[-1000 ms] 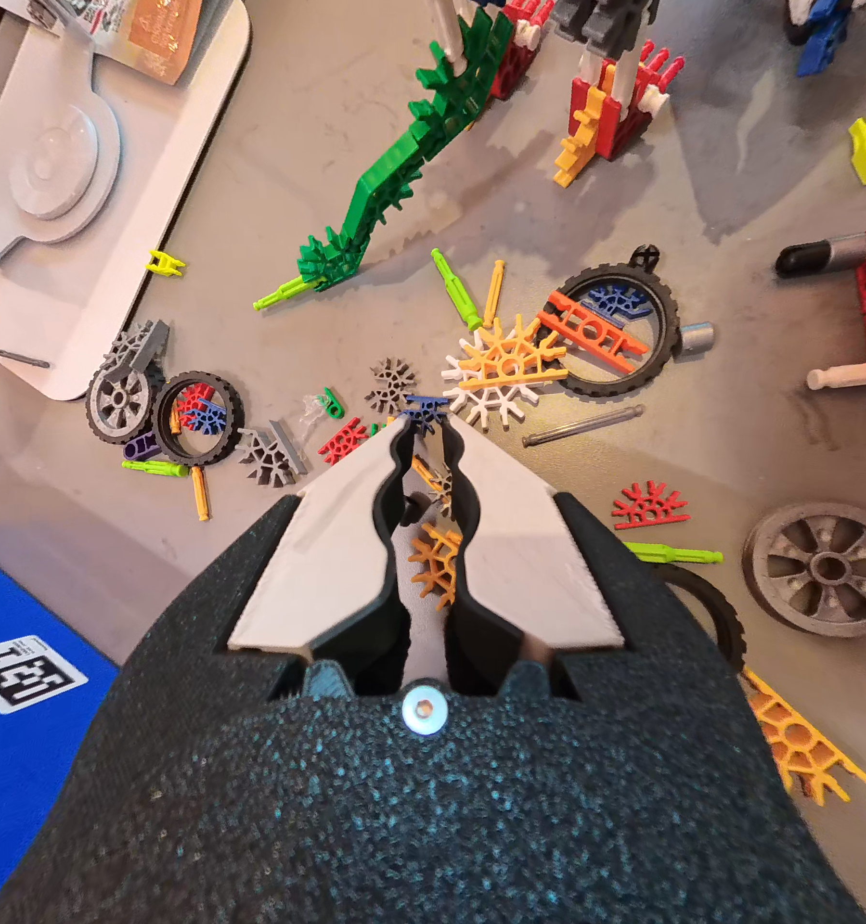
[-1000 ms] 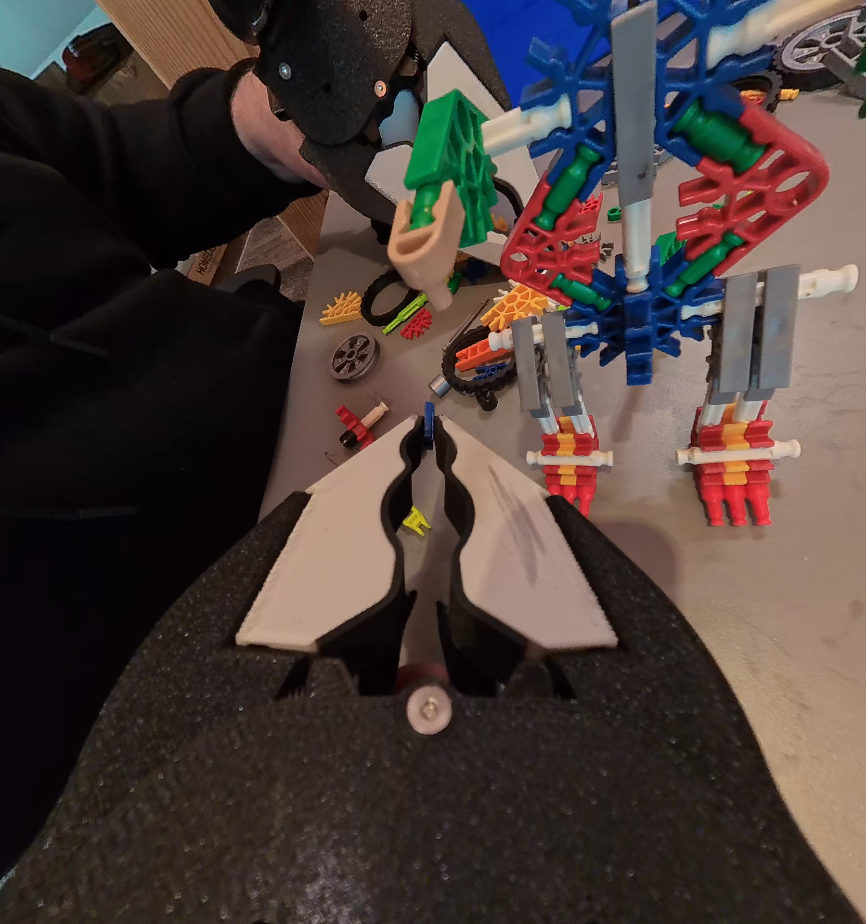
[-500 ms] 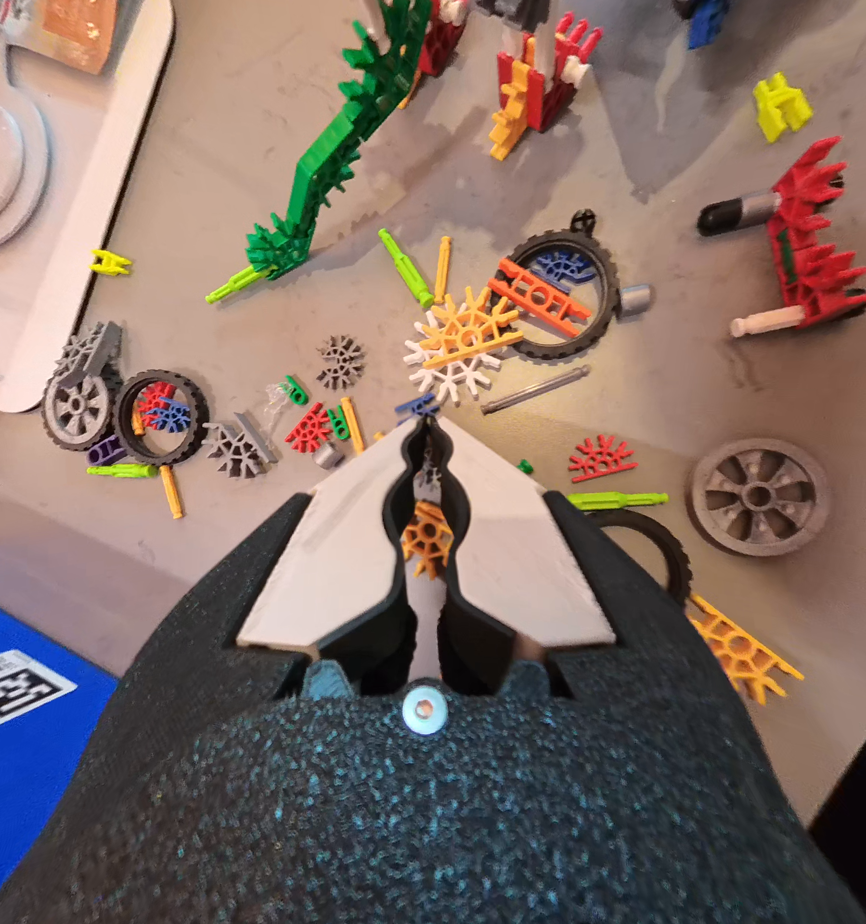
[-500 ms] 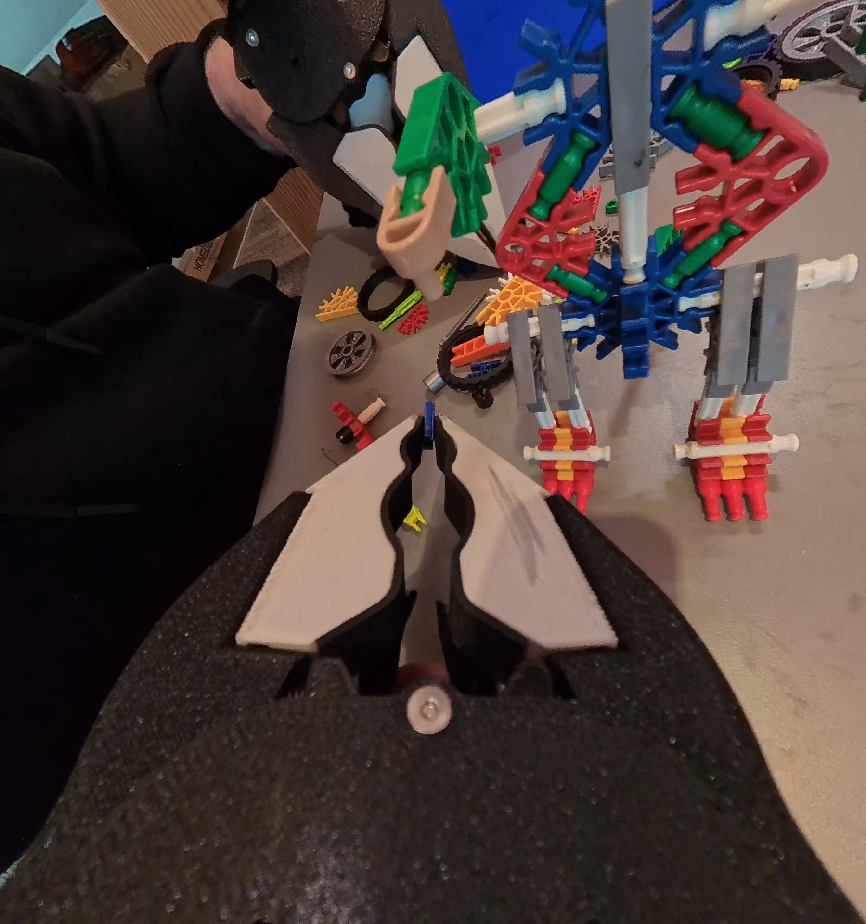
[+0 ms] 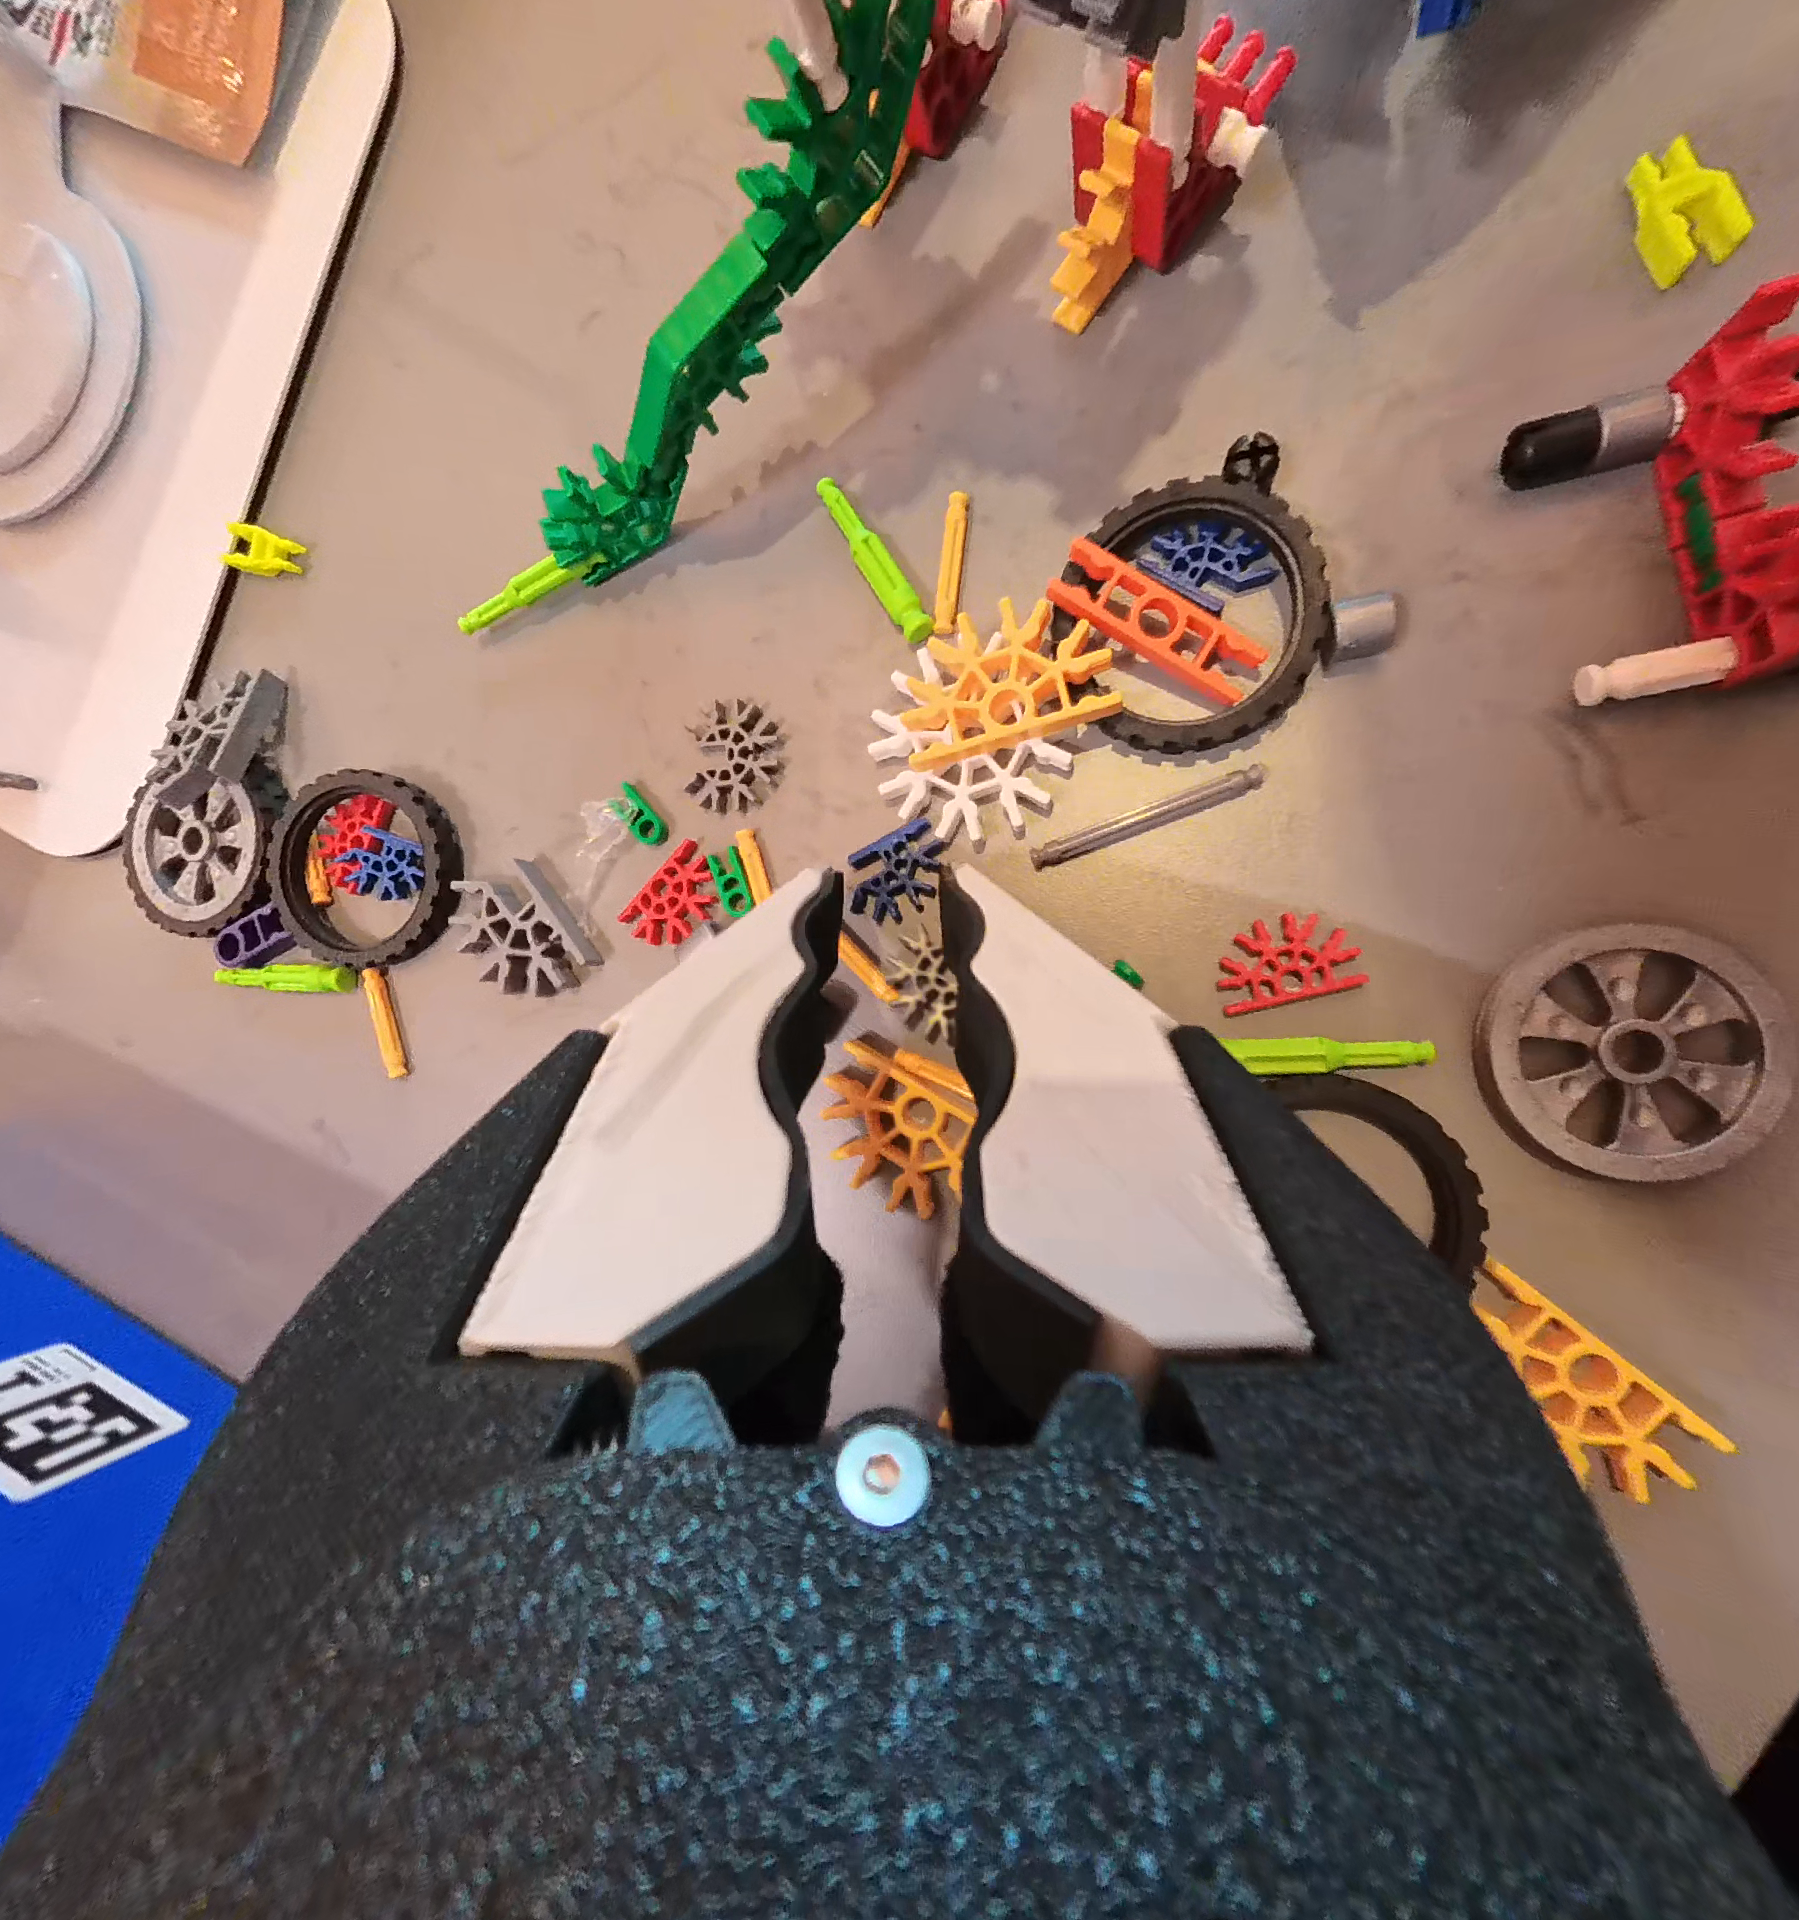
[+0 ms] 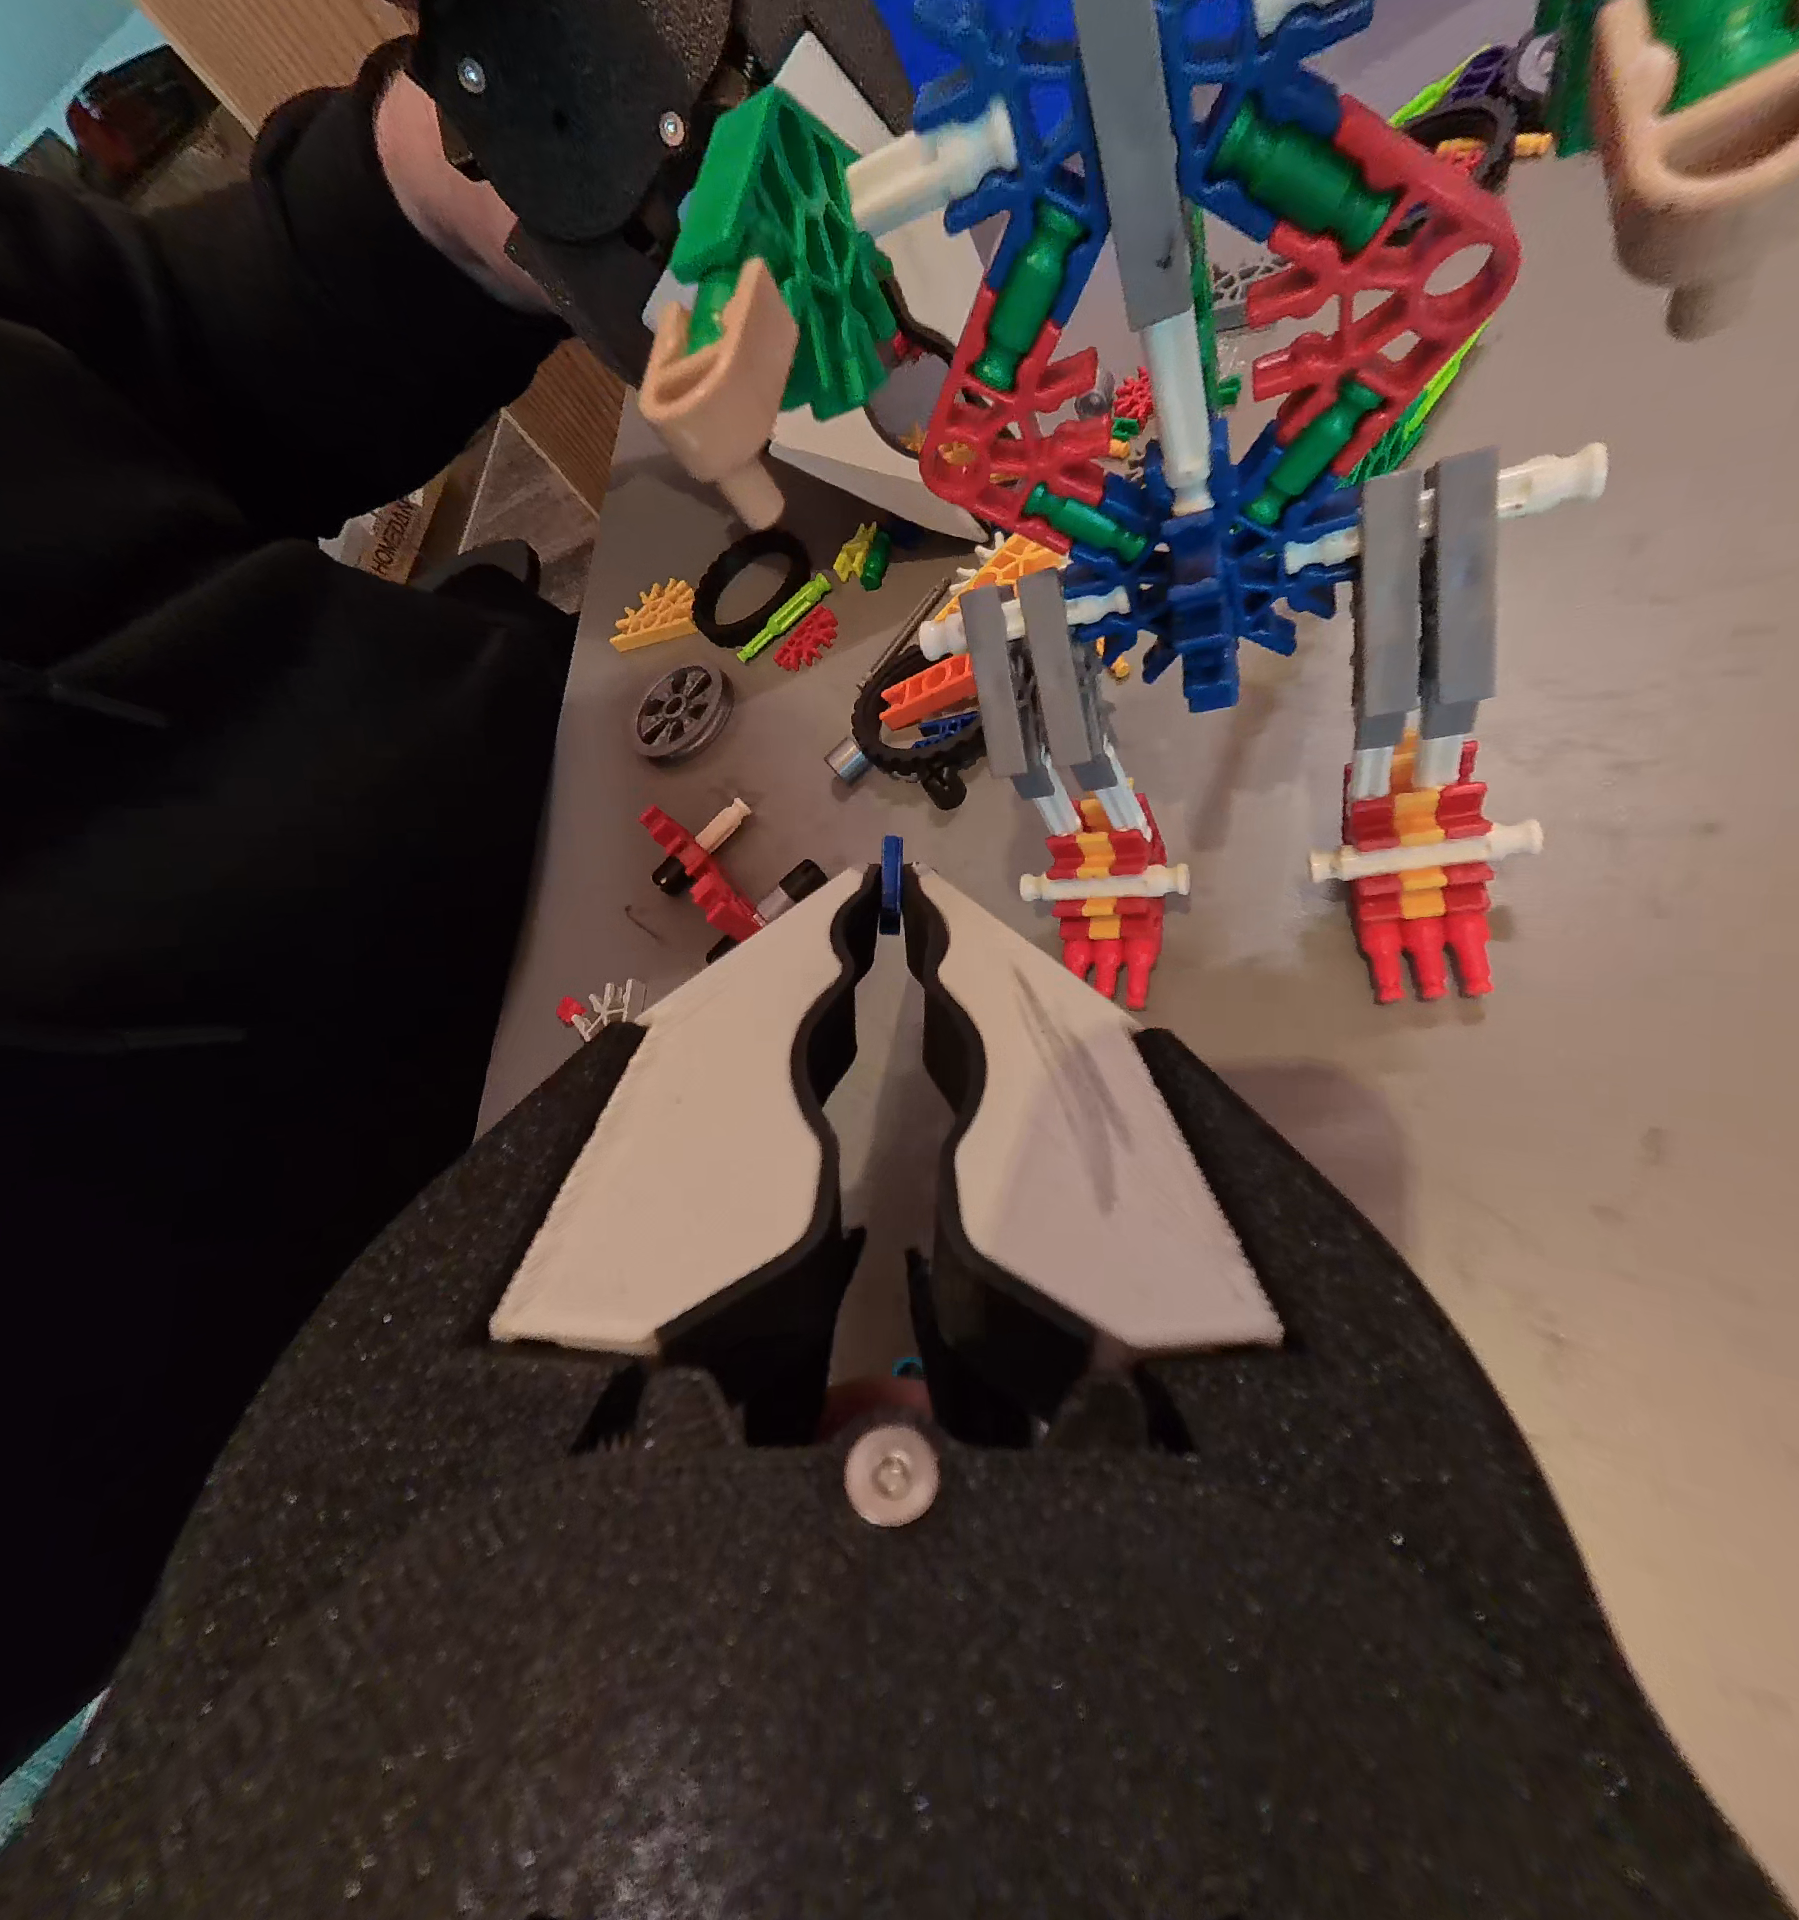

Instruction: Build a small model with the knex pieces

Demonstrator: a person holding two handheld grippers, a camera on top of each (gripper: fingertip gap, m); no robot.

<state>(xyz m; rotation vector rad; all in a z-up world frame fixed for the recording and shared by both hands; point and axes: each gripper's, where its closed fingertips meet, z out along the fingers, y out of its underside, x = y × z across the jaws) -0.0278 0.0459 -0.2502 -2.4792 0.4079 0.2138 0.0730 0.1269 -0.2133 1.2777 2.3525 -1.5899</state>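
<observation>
Left gripper (image 5: 887, 894) above grey table (image 5: 521, 343), fingers slightly apart, empty, tips over small blue connector (image 5: 893, 869) just below white snowflake piece (image 5: 962, 784). Right gripper (image 6: 890, 896) fingers clamped on thin blue piece (image 6: 891, 883), near toy figure (image 6: 1207, 499), left of its red feet.

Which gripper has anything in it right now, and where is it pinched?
The right gripper pinches a small blue piece edge-on at its very fingertips. The left gripper is open above loose pieces on the table, holding nothing.
</observation>
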